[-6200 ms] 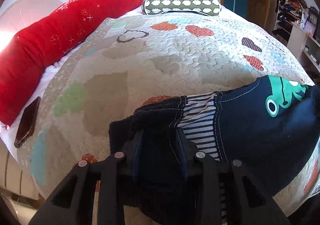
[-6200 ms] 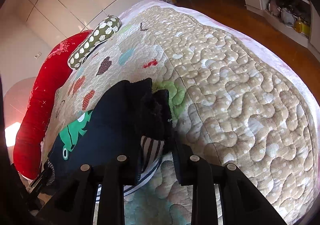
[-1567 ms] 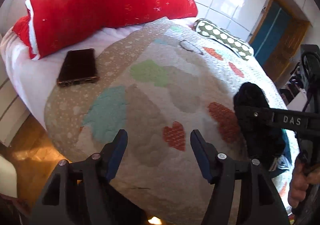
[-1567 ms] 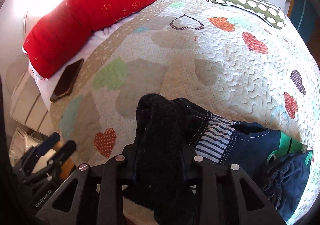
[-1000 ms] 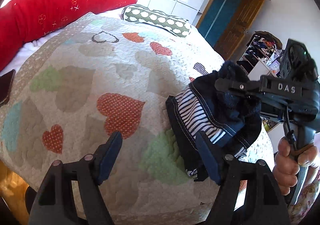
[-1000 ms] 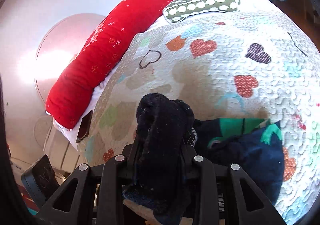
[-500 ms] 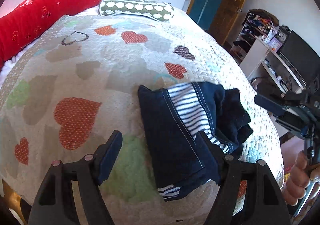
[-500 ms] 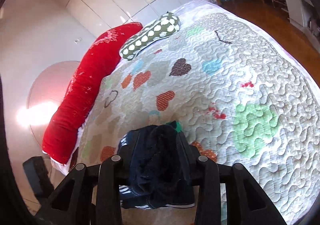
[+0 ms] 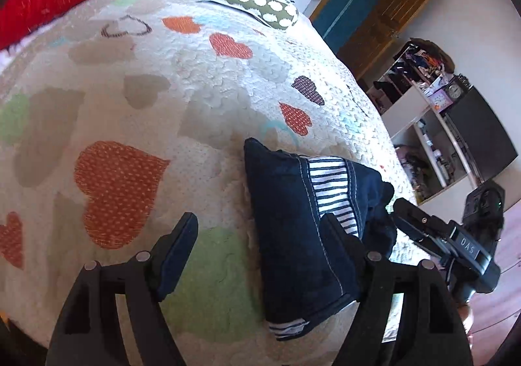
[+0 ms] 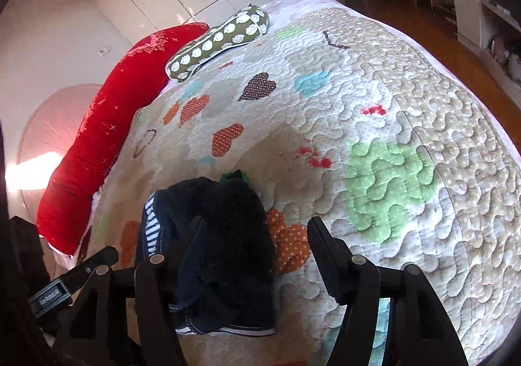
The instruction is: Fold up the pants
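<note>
One folded pair of navy pants with striped waistband [image 9: 302,222] on quilted heart-patterned bedspread [image 9: 182,95], partly between spread jaws of left gripper [image 9: 260,232]. Right gripper [image 10: 255,237] likewise spread, hovering over it, releasing nothing.

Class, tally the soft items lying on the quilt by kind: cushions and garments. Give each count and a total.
Cushions: 2, the red bolster and the green spotted cushion
Garments: 1, the folded navy pants
Total: 3
</note>
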A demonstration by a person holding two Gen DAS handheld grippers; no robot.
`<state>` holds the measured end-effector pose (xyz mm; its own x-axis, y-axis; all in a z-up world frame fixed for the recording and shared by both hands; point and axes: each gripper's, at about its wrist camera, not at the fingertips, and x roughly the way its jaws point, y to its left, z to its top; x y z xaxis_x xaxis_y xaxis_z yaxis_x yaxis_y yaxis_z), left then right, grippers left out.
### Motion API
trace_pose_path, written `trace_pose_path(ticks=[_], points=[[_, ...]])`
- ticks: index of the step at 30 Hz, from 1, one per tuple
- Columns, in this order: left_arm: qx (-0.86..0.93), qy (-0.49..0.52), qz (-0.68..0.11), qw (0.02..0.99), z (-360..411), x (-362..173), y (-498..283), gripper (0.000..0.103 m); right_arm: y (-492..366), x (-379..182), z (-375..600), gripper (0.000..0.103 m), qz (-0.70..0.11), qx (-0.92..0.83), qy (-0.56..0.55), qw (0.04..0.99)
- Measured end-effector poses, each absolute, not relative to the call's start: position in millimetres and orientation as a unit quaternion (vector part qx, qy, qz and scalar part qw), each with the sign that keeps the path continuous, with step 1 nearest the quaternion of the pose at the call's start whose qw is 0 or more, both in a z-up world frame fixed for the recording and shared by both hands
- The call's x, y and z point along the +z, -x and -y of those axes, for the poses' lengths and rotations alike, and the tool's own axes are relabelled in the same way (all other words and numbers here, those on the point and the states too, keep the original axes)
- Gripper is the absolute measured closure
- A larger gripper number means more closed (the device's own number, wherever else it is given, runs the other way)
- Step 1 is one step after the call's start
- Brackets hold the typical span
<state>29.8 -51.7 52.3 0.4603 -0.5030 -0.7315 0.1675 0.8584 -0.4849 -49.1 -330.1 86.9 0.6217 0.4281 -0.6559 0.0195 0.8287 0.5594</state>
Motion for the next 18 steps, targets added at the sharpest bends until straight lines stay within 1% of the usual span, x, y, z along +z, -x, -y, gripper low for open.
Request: trace_pose_path(ticks=[4,5,6,7,8,11,16,17,18], points=[[-0.235,0.197,-0.518,0.799,72,18,-54,0.023,24,54,317,0.028,-0.454,0.148,-0.296,0.827],[-0.236,0.189,-0.514,0.803,77,20,-55,0.023,22,49,311,0.031,-0.448,0.156,-0.307,0.825],[-0.25,0.187,-0.513,0.799,82,23,-55,0.027,22,48,307,0.051,-0.443,0.172,-0.319,0.82],[-0.279,0.196,-0.515,0.787,86,27,-56,0.056,20,47,302,0.062,-0.447,0.189,-0.337,0.807],[-0.288,0.196,-0.521,0.779,90,32,-59,0.064,18,50,298,0.063,-0.443,0.192,-0.341,0.807],[-0.281,0.183,-0.502,0.797,89,54,-68,0.065,8,71,289,0.067,-0.431,0.197,-0.324,0.818],[-0.239,0.147,-0.478,0.832,79,82,-103,0.064,-25,95,267,0.068,-0.405,0.201,-0.32,0.833],[-0.223,0.133,-0.481,0.837,79,81,-110,0.062,-30,93,266,0.067,-0.405,0.193,-0.314,0.837],[-0.204,0.118,-0.486,0.842,80,76,-117,0.053,-38,89,261,0.061,-0.41,0.178,-0.305,0.841]])
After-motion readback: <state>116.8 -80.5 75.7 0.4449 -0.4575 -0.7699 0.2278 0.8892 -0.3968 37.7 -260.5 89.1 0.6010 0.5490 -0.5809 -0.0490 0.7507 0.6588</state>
